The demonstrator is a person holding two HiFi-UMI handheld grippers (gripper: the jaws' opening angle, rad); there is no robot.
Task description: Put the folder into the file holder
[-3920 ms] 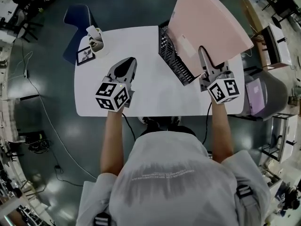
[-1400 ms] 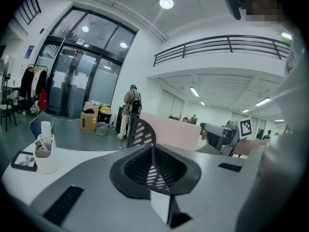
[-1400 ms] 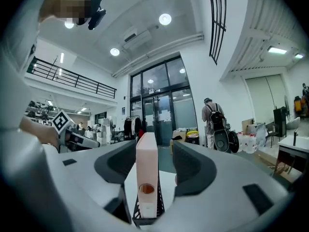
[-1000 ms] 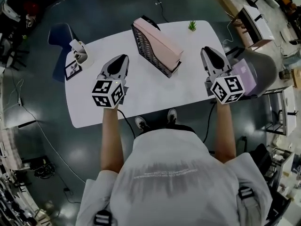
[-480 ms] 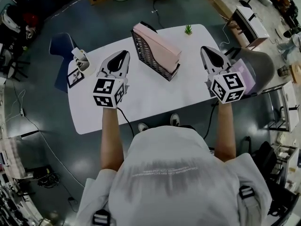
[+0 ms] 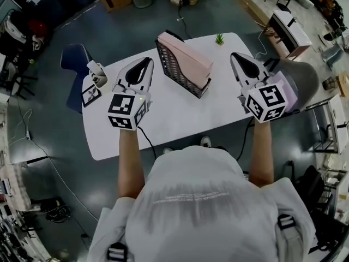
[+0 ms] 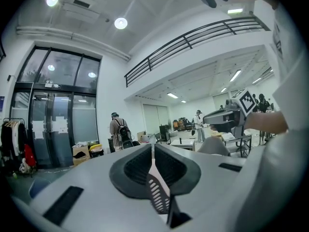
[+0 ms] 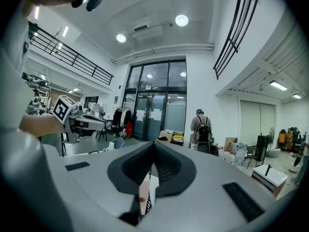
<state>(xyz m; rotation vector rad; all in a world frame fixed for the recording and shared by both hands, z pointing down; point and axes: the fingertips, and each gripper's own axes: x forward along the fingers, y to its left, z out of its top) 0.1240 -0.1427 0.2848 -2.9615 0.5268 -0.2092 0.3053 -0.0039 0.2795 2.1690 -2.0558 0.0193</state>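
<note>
The pink folder (image 6: 185, 54) stands inside the black mesh file holder (image 6: 175, 71) at the back middle of the white table (image 6: 163, 121). My left gripper (image 6: 145, 62) hangs above the table left of the holder, jaws shut with nothing between them. My right gripper (image 6: 234, 57) is raised to the right of the holder, also shut and empty. In the left gripper view the closed left gripper's tips (image 7: 153, 145) point level into the room, with a sliver of the holder's mesh (image 7: 157, 196) below them. The right gripper view has its closed tips (image 8: 154, 143) aimed at glass doors.
A small white cup (image 6: 97, 71) and a framed picture (image 6: 91, 95) sit at the table's left edge. A tiny green plant (image 6: 219, 39) stands at the far right corner. A grey chair (image 6: 297, 75) is right of the table, a blue chair (image 6: 76, 59) at left.
Earlier my right gripper held the pink folder over the holder; now the folder sits in it. Over the last second both grippers rose and drew apart from the holder.
</note>
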